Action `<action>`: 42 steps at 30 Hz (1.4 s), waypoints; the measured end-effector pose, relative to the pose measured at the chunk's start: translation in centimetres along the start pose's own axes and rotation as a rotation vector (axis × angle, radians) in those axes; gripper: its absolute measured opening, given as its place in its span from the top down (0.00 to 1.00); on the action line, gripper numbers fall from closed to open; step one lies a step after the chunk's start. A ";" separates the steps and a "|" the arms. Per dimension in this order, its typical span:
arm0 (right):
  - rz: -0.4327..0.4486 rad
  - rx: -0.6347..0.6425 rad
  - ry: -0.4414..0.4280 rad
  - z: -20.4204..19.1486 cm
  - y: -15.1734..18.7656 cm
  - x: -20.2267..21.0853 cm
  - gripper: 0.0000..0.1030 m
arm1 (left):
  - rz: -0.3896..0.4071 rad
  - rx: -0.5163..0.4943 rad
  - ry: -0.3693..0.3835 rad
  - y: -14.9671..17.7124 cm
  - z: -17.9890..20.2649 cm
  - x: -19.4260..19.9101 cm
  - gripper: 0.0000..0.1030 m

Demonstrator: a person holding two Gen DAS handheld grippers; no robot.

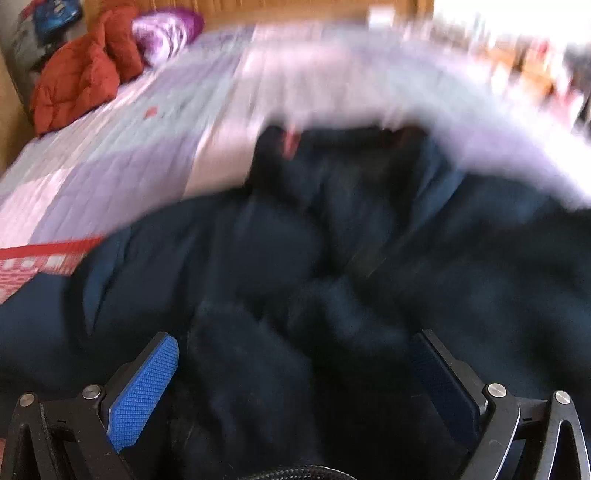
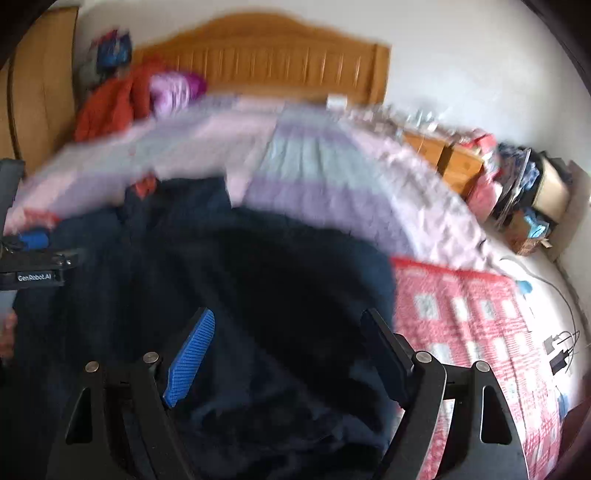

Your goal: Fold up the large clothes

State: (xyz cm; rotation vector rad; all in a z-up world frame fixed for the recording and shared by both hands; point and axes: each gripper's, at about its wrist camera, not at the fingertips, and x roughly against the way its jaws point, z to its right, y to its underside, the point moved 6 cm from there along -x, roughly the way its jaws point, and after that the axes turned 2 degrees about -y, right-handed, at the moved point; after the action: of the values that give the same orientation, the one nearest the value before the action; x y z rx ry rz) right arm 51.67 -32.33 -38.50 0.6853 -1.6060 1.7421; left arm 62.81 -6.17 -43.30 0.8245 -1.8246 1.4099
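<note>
A large dark navy garment (image 1: 332,277) lies bunched on the bed and fills the lower half of both views. My left gripper (image 1: 295,354) hangs just above it, its blue pads (image 1: 144,391) spread wide with folds of cloth bulging between them but not pinched. Over the garment's (image 2: 258,280) right part my right gripper (image 2: 288,317) is also open, and dark cloth lies under its fingers. The left gripper's black housing (image 2: 33,275) shows at the left edge of the right wrist view. Both pictures are motion-blurred.
The bed has a lilac striped quilt (image 2: 314,166) and a wooden headboard (image 2: 258,55). A red padded jacket (image 1: 74,81) and a purple garment (image 1: 166,33) lie by the headboard. A red checked blanket (image 2: 472,332) covers the near right. Beyond the bed's right side are a nightstand (image 2: 443,155), boxes (image 2: 535,192) and cables (image 2: 561,347).
</note>
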 end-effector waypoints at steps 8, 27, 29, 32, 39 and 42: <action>-0.087 -0.259 -0.061 8.3 5.4 -5.3 0.00 | 0.038 0.187 0.114 2.0 -2.9 -2.1 0.00; -0.066 -0.067 -0.062 5.9 0.4 -7.2 0.00 | 0.054 0.185 0.130 1.9 -2.7 -2.2 0.00; -0.075 -0.105 -0.048 6.9 0.9 -7.4 0.00 | 0.059 0.192 0.134 2.0 -2.8 -2.3 0.00; -0.083 -0.126 -0.032 6.7 0.9 -7.0 0.00 | 0.063 0.191 0.129 2.0 -2.8 -2.3 0.00; 0.067 0.074 -0.092 -4.6 -0.8 -2.0 0.01 | 0.068 0.191 0.124 2.0 -2.8 -2.4 0.00; 0.023 0.193 -0.127 -9.2 -0.2 -3.0 0.01 | 0.066 0.191 0.126 2.0 -2.9 -2.4 0.00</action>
State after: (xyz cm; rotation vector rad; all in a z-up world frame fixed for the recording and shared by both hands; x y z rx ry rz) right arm 54.26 -23.50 -41.63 0.8884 -1.5458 1.9216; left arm 62.89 -2.77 -45.82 0.7564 -1.6536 1.6603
